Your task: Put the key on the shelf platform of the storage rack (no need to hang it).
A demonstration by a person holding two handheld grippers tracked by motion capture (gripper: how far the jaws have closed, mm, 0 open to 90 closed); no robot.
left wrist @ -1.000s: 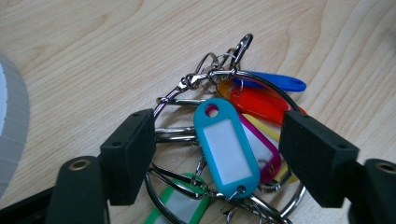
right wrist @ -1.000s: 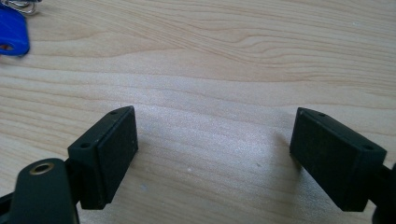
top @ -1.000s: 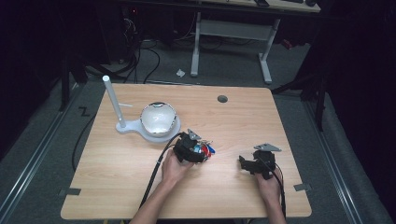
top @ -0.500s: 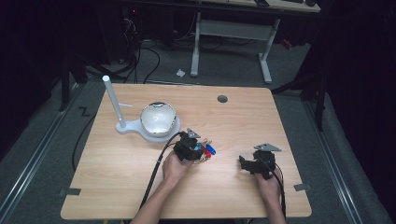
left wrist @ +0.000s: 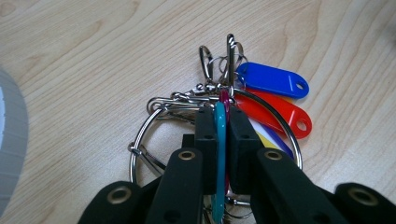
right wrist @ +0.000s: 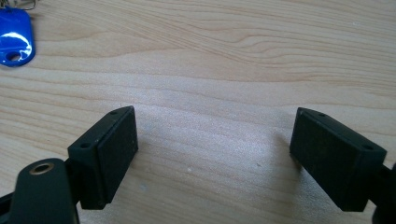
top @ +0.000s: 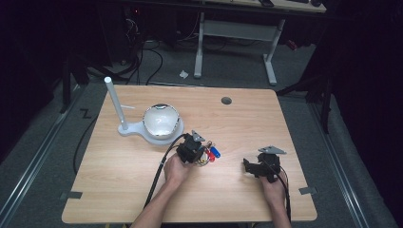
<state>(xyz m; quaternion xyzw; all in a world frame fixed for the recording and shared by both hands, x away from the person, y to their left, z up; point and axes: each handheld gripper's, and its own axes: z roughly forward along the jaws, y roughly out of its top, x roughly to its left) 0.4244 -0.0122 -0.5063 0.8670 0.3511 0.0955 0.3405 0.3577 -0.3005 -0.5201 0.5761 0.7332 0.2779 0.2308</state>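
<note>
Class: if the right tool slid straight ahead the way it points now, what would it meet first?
Probably the blue tag of the key bunch held by the left tool. The right tool is open over bare table; the tag sits off-centre, so it might pass by.

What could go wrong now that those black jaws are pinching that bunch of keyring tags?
The left gripper holds only the thin teal tag by its edge, so it might slip out. The big ring and the loose blue tag and red tag could swing or snag when lifted. The right gripper sits open, apart from them.
</note>
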